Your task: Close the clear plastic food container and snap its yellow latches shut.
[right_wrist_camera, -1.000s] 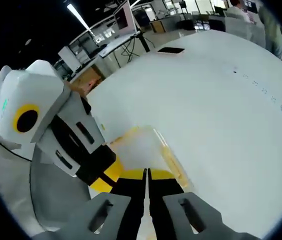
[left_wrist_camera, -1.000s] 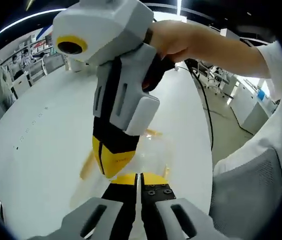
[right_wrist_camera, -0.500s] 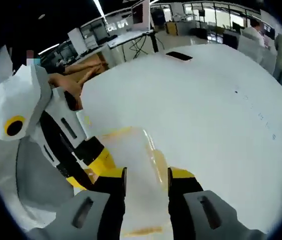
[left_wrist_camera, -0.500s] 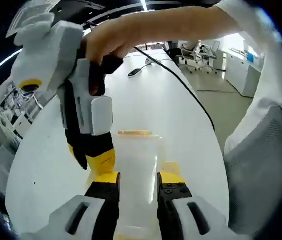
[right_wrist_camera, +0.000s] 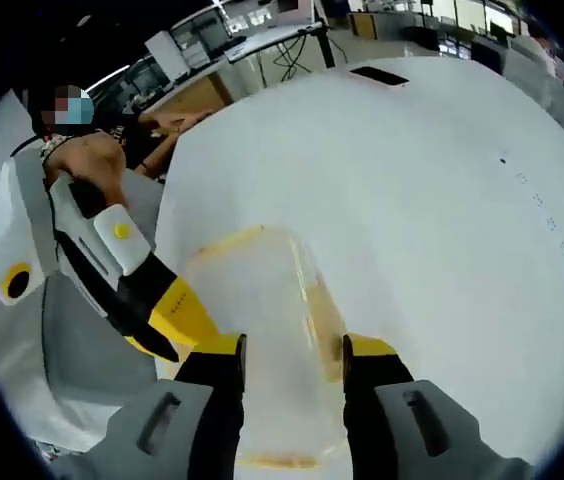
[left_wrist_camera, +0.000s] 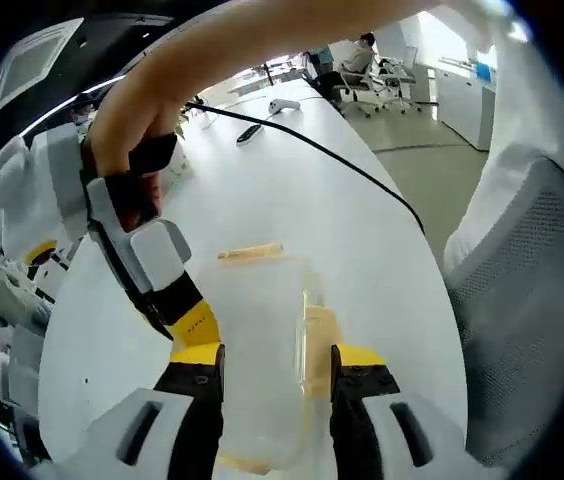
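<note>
At the bottom of the left gripper view, the left gripper [left_wrist_camera: 267, 375] has its jaws apart, straddling the one clear box [left_wrist_camera: 257, 350] without visibly pinching it. Its see-through walls are hard to trace. Three yellow latches [left_wrist_camera: 250, 252] can be counted. In the right gripper view the right gripper [right_wrist_camera: 292, 375] likewise stands with jaws spread astride the box [right_wrist_camera: 262, 340] mid-frame on the white surface [right_wrist_camera: 442, 230].
</note>
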Demonstrator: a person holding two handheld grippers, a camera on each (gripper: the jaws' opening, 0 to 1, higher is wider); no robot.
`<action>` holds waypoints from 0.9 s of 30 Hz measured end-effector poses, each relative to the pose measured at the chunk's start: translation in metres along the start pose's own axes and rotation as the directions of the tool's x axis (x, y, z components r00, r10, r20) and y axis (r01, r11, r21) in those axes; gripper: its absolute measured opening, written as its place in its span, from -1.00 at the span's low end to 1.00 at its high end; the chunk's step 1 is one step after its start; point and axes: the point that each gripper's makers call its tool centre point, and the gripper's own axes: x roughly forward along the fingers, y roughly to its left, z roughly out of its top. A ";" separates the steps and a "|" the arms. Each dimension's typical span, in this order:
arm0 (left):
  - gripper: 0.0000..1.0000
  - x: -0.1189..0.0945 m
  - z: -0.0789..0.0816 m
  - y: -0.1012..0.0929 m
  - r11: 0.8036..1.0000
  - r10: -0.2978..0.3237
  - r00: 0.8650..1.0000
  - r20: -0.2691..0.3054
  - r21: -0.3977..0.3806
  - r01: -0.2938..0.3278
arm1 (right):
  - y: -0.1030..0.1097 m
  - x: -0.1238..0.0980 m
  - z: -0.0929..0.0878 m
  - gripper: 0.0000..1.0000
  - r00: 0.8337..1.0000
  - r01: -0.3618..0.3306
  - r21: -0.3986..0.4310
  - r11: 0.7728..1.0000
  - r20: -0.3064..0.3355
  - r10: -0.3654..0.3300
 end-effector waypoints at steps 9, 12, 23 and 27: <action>-0.35 0.006 -0.006 0.002 0.999 0.028 0.999 -0.031 0.018 -0.028 | 0.002 0.000 0.000 -0.31 1.000 -0.016 -0.043 0.999 -0.027 0.015; -0.36 0.006 -0.007 0.002 0.999 0.032 0.999 -0.033 0.014 -0.032 | 0.002 0.001 0.000 -0.32 0.999 -0.012 -0.044 0.999 -0.035 0.011; -0.44 0.007 -0.008 0.001 0.999 0.040 0.996 -0.079 -0.002 -0.040 | -0.003 0.001 0.004 -0.42 0.999 0.013 -0.043 0.999 -0.037 -0.015; -0.46 0.007 -0.008 0.001 0.999 0.037 0.996 -0.082 -0.011 -0.038 | -0.002 0.001 0.003 -0.43 0.999 0.014 -0.032 0.999 -0.036 -0.015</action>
